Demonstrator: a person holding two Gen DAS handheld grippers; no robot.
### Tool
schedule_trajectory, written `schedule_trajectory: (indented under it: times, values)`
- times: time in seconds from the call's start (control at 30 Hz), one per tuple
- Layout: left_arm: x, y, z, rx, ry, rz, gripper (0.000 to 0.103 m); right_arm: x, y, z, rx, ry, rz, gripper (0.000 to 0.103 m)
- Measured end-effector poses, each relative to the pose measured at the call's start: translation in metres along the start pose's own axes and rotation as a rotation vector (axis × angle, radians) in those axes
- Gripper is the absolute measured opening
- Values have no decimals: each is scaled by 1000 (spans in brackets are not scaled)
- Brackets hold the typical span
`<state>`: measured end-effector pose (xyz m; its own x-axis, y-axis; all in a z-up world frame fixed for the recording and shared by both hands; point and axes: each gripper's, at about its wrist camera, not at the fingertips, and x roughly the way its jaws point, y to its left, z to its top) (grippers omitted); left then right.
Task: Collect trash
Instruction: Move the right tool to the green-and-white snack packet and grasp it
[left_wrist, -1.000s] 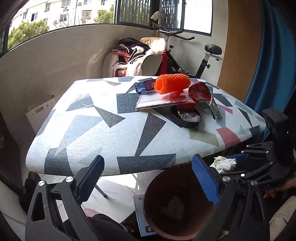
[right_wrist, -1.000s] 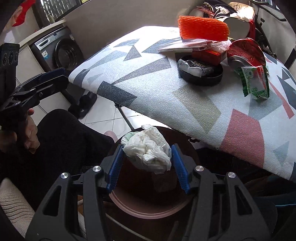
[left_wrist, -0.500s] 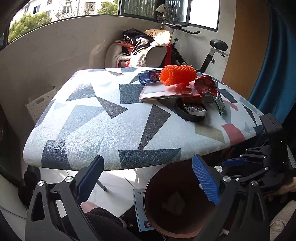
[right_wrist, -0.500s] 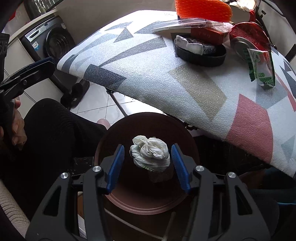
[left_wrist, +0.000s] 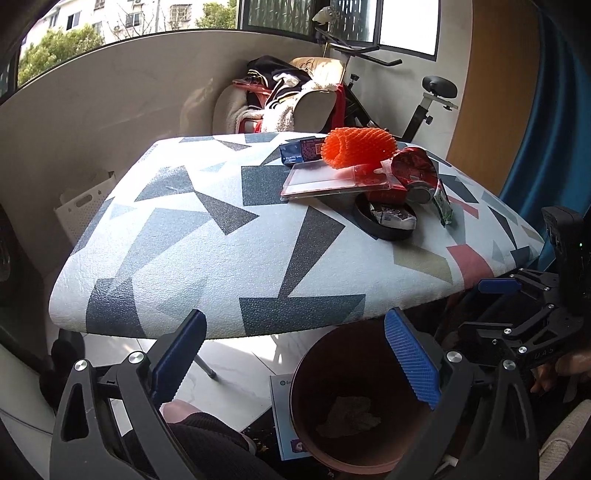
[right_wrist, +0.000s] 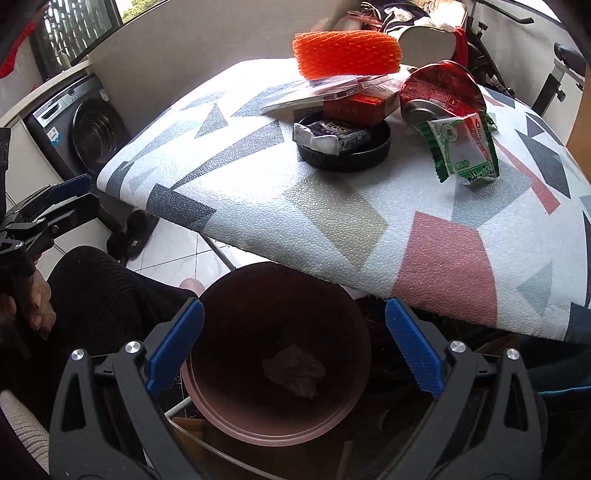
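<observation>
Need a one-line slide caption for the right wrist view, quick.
Open right tongs above the brown bin, crumpled tissue at its bottom, wrappers on the patterned table.

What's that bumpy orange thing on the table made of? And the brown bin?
The orange net sleeve looks like soft foam mesh: matte, with a raised lattice of holes. The brown bin seems to be smooth plastic, with a thin, slightly glossy rim.
</observation>
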<state>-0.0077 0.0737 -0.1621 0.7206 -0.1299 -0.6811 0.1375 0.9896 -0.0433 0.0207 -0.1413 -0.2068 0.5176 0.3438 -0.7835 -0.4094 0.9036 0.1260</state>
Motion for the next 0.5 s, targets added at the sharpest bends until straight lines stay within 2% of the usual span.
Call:
schedule_trajectory:
  times: [0.3,0.37,0.5]
  values:
    - [2,-2,0,13,8,17,97,-8,-4,7,4,-64,-44,97]
    - [3,-3,0,17,13,19,97,-10,-7,6,22,-71,-65,97]
    - [5,-6,0,28,18,19,97,-15,-23,8,100,-112,-40,97]
